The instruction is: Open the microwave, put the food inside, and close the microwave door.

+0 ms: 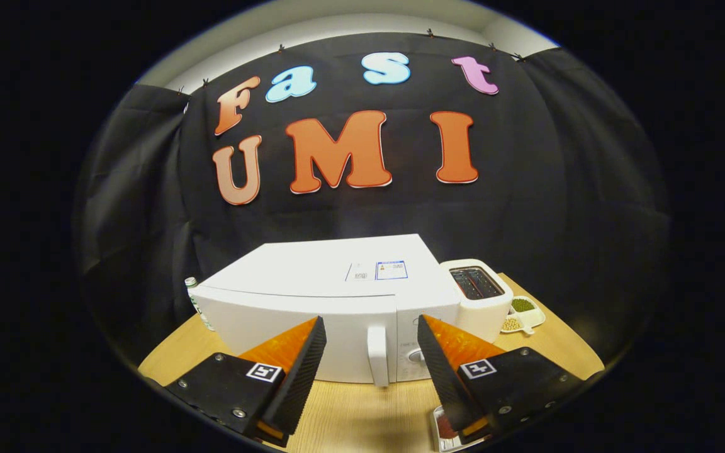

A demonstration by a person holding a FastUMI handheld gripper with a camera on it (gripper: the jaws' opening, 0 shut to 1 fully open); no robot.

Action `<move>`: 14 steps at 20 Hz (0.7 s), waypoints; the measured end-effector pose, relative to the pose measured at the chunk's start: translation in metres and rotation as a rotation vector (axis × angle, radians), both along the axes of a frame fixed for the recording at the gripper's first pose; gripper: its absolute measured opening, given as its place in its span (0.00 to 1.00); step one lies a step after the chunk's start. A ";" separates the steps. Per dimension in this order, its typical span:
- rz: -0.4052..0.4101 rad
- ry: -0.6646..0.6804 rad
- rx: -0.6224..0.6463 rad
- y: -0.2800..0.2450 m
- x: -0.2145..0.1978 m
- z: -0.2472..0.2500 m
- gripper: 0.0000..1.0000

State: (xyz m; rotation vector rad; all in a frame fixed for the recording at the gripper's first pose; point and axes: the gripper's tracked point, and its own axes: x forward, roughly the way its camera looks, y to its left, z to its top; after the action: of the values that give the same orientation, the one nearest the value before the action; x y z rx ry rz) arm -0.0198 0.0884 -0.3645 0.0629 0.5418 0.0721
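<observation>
A white microwave (337, 283) stands on the wooden table (362, 415) with its door shut. Its upright white handle (377, 355) sits just ahead of my fingers, in line with the gap between them. My gripper (372, 330) is open, raised a little above the table, with nothing between its fingers. Under my right finger, at the table's near edge, the corner of a small tray with something red in it (445, 431) peeks out; most of it is hidden.
A white toaster (479, 292) stands tight against the microwave's right side. Beyond it lies a small divided dish (522, 314) of green and pale beans. A bottle (197, 302) stands behind the microwave's left corner. The black cloth wall closes the back.
</observation>
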 end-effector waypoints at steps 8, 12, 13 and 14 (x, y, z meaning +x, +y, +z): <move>0.033 0.098 -0.086 0.006 0.011 -0.069 0.71; 0.034 0.128 -0.112 0.002 0.018 -0.090 0.53; 0.029 0.130 -0.120 0.000 0.020 -0.093 0.44; 0.020 0.139 -0.122 -0.002 0.021 -0.097 0.40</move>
State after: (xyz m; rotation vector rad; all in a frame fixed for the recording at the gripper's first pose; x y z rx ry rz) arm 0.0017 0.0867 -0.4611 -0.0570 0.6850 0.0546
